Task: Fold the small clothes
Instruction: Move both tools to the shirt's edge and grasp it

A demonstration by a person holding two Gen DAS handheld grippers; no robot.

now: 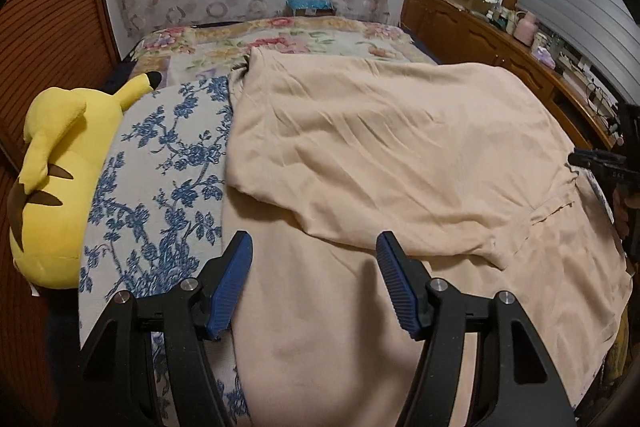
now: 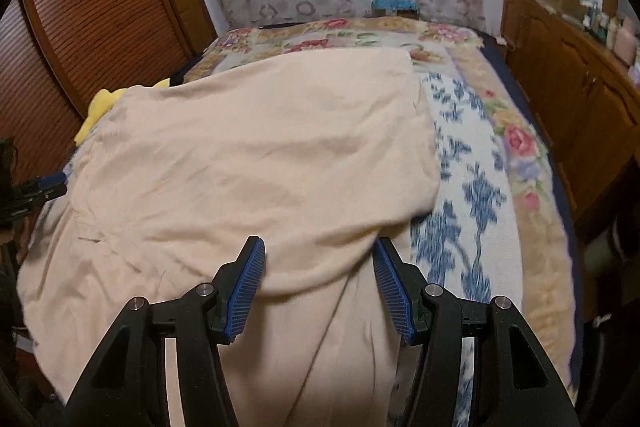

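Now the beige garment (image 1: 400, 155) lies spread on the bed, over the blue-flowered cloth (image 1: 168, 163), its upper half folded down. Both tools hover above its near edge, jaws apart, gripping nothing: left gripper (image 1: 314, 259), right gripper (image 2: 318, 263). At nine o'clock in the left view rests a yellow plush toy (image 1: 56, 163). No readable writing shows anywhere.

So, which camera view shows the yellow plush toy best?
The left wrist view: the yellow plush toy lies there almost whole, beside the beige garment. The right wrist view shows only a small yellow part behind the garment.
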